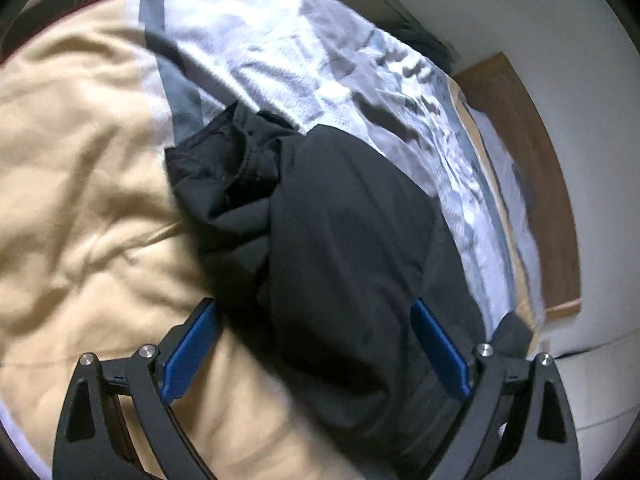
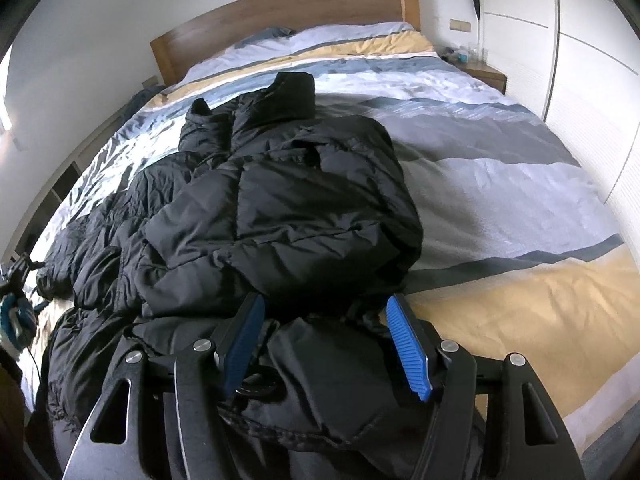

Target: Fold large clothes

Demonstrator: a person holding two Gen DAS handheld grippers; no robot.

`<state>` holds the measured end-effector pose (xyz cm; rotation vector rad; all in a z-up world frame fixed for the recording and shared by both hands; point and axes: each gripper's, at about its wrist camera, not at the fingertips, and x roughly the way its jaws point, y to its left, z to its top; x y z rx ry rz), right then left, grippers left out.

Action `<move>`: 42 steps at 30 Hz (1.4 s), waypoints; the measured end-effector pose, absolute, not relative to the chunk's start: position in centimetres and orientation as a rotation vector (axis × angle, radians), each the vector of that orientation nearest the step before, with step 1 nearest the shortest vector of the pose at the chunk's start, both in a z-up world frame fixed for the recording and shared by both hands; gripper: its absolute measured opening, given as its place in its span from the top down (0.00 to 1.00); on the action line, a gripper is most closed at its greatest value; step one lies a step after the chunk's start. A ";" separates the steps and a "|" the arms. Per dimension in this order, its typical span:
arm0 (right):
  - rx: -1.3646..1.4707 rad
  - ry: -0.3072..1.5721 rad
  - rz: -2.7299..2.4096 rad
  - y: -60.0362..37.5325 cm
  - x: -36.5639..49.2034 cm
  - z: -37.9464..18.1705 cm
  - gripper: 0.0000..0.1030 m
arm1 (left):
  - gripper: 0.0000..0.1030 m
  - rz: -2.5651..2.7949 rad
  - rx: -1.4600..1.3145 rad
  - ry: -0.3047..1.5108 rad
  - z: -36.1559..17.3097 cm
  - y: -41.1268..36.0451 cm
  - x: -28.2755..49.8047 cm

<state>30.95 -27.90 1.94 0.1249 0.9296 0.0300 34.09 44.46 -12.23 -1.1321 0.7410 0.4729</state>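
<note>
A black puffer jacket [image 2: 280,208] lies crumpled on the bed, collar toward the headboard, one side folded over its middle. My right gripper [image 2: 324,304] is open, its blue pads [image 2: 408,344] spread to either side of the jacket's near hem, which bunches between them. In the left wrist view the same jacket [image 1: 340,220] lies across the tan and striped cover. My left gripper [image 1: 312,308] is open, its blue pads [image 1: 188,352] wide apart over the jacket's edge, not clamped on it.
The bed has a striped grey, white and tan duvet [image 2: 500,184] and a wooden headboard [image 2: 280,16]. A nightstand [image 2: 480,68] with small items stands at the far right by white wardrobe doors [image 2: 592,80]. Cables and a bluish object [image 2: 16,316] lie at the bed's left edge.
</note>
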 end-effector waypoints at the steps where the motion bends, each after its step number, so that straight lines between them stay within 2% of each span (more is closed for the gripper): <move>1: 0.122 0.928 0.027 -28.1 30.9 2.0 0.39 | 0.09 0.468 -1.167 0.730 -12.5 44.7 34.1; 2: 0.121 0.927 0.024 -28.1 30.8 2.1 0.39 | 0.10 0.455 -1.204 0.710 -12.8 44.8 34.1; 3: 0.122 0.925 0.020 -28.4 30.7 2.2 0.39 | 0.17 0.446 -1.225 0.697 -12.9 44.8 34.2; 4: 0.124 0.923 0.016 -28.7 30.6 2.3 0.39 | 0.33 0.434 -1.239 0.690 -13.0 44.8 34.3; 5: 0.124 0.921 0.013 -28.8 30.5 2.3 0.39 | 0.42 0.414 -1.260 0.681 -13.2 44.7 34.3; 6: 0.124 0.920 0.010 -29.0 30.4 2.3 0.39 | 0.60 0.395 -1.282 0.668 -13.4 44.7 34.4; 7: 0.121 0.919 0.006 -29.2 30.3 2.4 0.39 | 0.72 0.378 -1.297 0.655 -13.3 44.7 34.4; 10: 0.099 0.916 0.002 -29.3 30.0 2.6 0.39 | 0.85 0.352 -1.261 0.636 -12.0 44.1 34.6; 15: 0.106 0.897 0.015 -29.6 29.3 3.4 0.39 | 0.90 0.294 -1.174 0.618 -8.7 42.0 34.9; 28: 0.152 0.821 0.017 -32.5 24.9 7.6 0.39 | 0.91 0.080 -0.882 0.601 3.2 29.9 35.6; 33: 0.162 0.793 0.008 -34.2 23.0 9.0 0.39 | 0.91 -0.006 -0.815 0.635 5.2 23.5 36.3; 42: 0.227 0.762 -0.023 -37.7 20.2 9.5 0.39 | 0.91 -0.113 -0.704 0.742 5.3 11.9 37.5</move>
